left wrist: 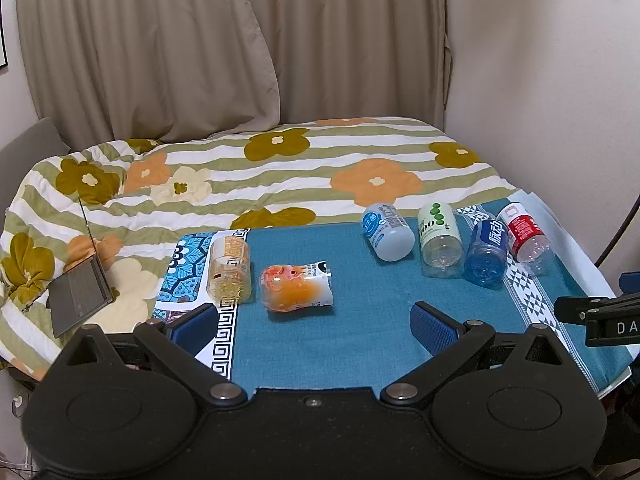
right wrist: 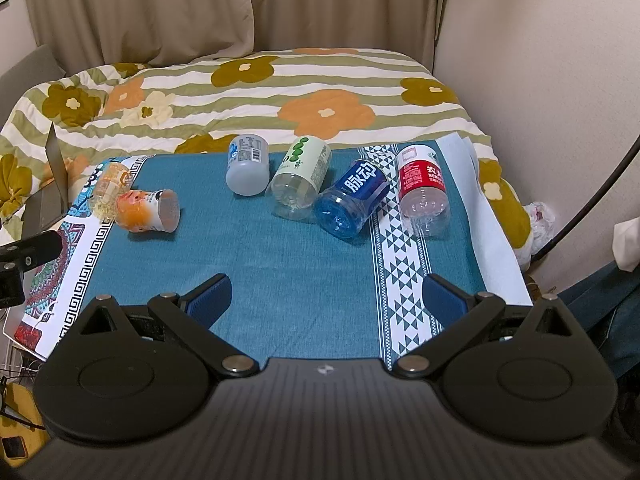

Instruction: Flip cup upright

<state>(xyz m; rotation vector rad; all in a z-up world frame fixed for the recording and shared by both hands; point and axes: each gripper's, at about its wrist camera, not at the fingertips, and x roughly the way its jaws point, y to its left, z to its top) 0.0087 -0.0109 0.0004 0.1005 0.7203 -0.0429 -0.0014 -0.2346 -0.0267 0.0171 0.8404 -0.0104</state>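
Several cups made from cut bottles lie on their sides on a teal cloth (left wrist: pixel 360 320) (right wrist: pixel 280 264). From the left: a yellow-labelled cup (left wrist: pixel 230 270) (right wrist: pixel 110 190), an orange one (left wrist: pixel 296 288) (right wrist: pixel 148 212), a white one with a blue label (left wrist: pixel 386 232) (right wrist: pixel 248 170), a green-dotted clear one (left wrist: pixel 440 240) (right wrist: pixel 302 184), a blue one (left wrist: pixel 486 254) (right wrist: pixel 352 204) and a red-labelled one (left wrist: pixel 526 238) (right wrist: pixel 424 190). My left gripper (left wrist: pixel 316 326) is open and empty, just short of the orange cup. My right gripper (right wrist: pixel 328 300) is open and empty, short of the blue cup.
A bed with a flowered quilt (left wrist: pixel 280 168) (right wrist: pixel 260 92) lies behind the table. A laptop (left wrist: pixel 80 292) rests on it at the left. Curtains (left wrist: pixel 200 40) and a wall (left wrist: pixel 540 80) stand behind. The other gripper's tip (left wrist: pixel 600 316) (right wrist: pixel 24 256) shows at the frame edge.
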